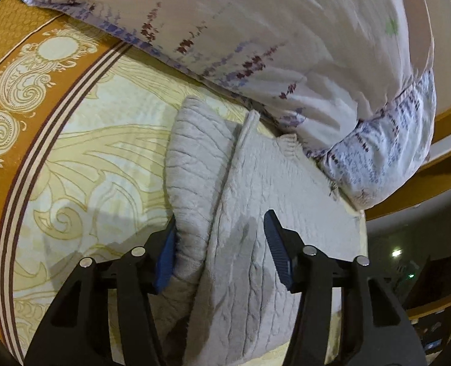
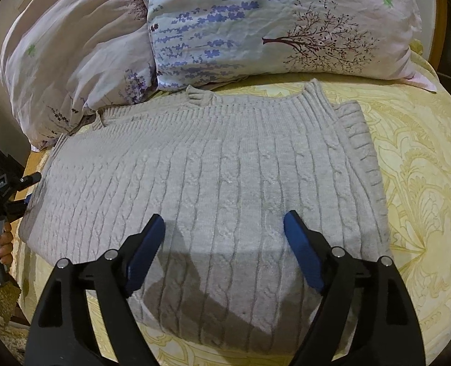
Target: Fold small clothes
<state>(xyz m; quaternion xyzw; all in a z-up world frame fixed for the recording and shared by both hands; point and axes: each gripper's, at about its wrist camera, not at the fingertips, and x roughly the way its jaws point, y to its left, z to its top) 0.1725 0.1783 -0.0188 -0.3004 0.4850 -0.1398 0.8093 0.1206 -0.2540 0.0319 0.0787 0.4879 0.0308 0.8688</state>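
Observation:
A light grey cable-knit sweater (image 2: pixel 213 164) lies flat on the bed, neckline toward the pillows, with a sleeve folded in along its right side. My right gripper (image 2: pixel 224 216) hovers open over the sweater's lower middle, with nothing between its blue pads. In the left wrist view my left gripper (image 1: pixel 221 216) straddles a raised fold of the sweater (image 1: pixel 256 189). Its left pad (image 1: pixel 164 259) touches the sleeve cuff and the right pad stands free of the knit. In the right wrist view, the left gripper (image 2: pixel 24 198) is at the sweater's left edge, held by a hand (image 2: pixel 0 241).
Two floral pillows (image 2: pixel 73 45) (image 2: pixel 271 24) lie just behind the sweater, touching its neckline. The yellow patterned bedsheet (image 2: pixel 423 183) spreads to the right and front. In the left wrist view, an orange border (image 1: pixel 12 91) runs along the sheet and the bed's edge (image 1: pixel 362 244) drops off at right.

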